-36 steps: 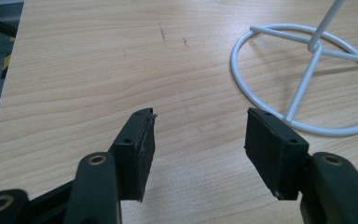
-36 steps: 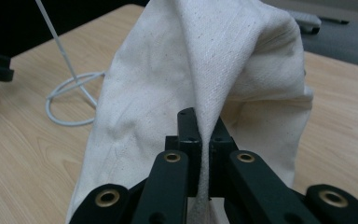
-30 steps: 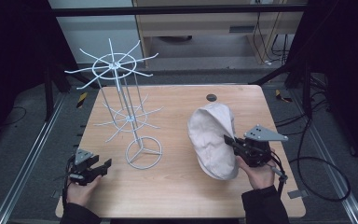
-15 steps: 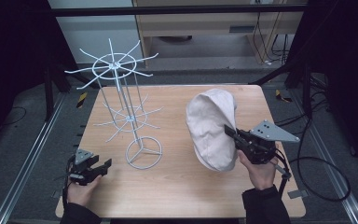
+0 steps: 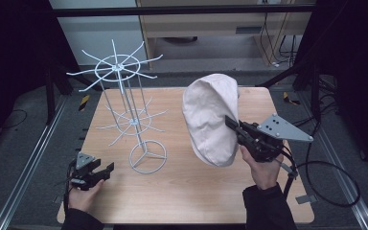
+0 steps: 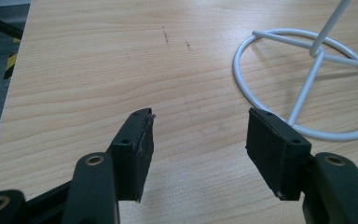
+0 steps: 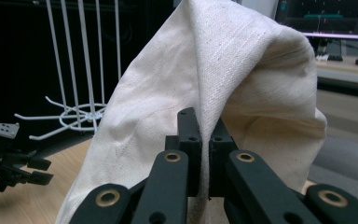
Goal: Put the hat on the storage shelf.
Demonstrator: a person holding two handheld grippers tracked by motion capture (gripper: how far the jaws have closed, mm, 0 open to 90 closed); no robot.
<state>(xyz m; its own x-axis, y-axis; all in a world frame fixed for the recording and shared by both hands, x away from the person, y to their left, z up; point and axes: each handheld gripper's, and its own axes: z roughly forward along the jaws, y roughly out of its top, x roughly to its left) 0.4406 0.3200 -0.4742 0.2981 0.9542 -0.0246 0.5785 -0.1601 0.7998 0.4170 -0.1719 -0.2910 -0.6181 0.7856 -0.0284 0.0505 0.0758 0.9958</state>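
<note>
The right gripper (image 5: 234, 125) had its jaws pinched tight on a fold of the cream cloth hat (image 5: 211, 117), which hung lifted ahead of it, clear of the table (image 5: 182, 187). With so thin a bite, I thought it might slip free, or snag a prong of the wire rack (image 5: 124, 112) beyond. The left gripper (image 5: 103, 168) rested wide open and empty, the rack's ring base just ahead.

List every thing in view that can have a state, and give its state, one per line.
Cloth hat: pinched by the right gripper, lifted clear of the table, hanging down.
Wire rack: upright on the table, hooks bare.
Right gripper: shut on a fold of the hat.
Left gripper: open, empty, low over the table near the rack's ring base.
</note>
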